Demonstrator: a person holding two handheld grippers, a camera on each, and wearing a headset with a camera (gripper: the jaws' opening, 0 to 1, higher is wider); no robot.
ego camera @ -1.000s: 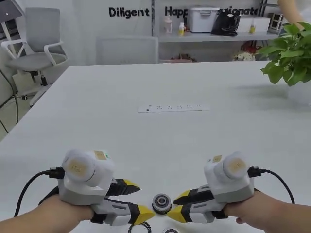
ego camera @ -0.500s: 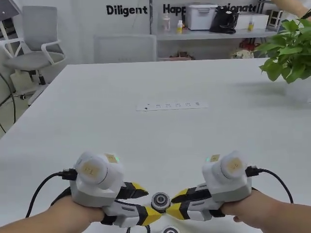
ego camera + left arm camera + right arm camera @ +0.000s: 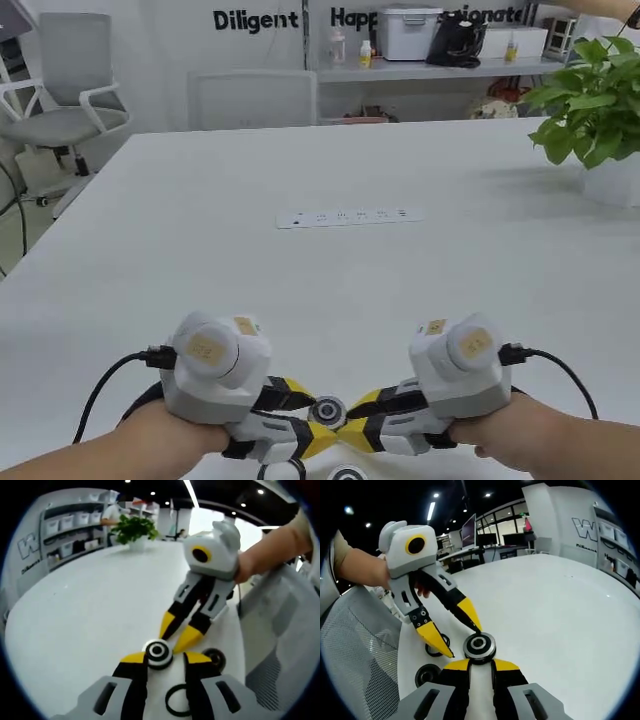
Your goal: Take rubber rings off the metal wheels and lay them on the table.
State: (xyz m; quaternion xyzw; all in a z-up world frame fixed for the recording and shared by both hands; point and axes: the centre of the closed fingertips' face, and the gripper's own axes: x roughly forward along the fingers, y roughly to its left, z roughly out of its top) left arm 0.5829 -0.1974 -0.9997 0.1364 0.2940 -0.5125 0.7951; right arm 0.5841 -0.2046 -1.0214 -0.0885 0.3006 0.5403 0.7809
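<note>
Bottom centre of the head view, the metal wheel point(image 3: 327, 410) sits on the desk point(image 3: 330, 290) between the released left claw point(image 3: 312, 418) and the released right claw point(image 3: 352, 420); I'd pin it with one and peel with the other.

The left gripper point(image 3: 165, 658) holds its yellow-tipped jaws spread on either side of a metal wheel point(image 3: 158, 653) on the white table point(image 3: 85, 605), and a loose black rubber ring point(image 3: 178, 700) lies between them nearer the camera. The right gripper point(image 3: 176, 636) comes in from the upper right with its jaws slightly apart, their tips just beside the wheel. A second, dark wheel point(image 3: 215, 656) sits close by.
</note>
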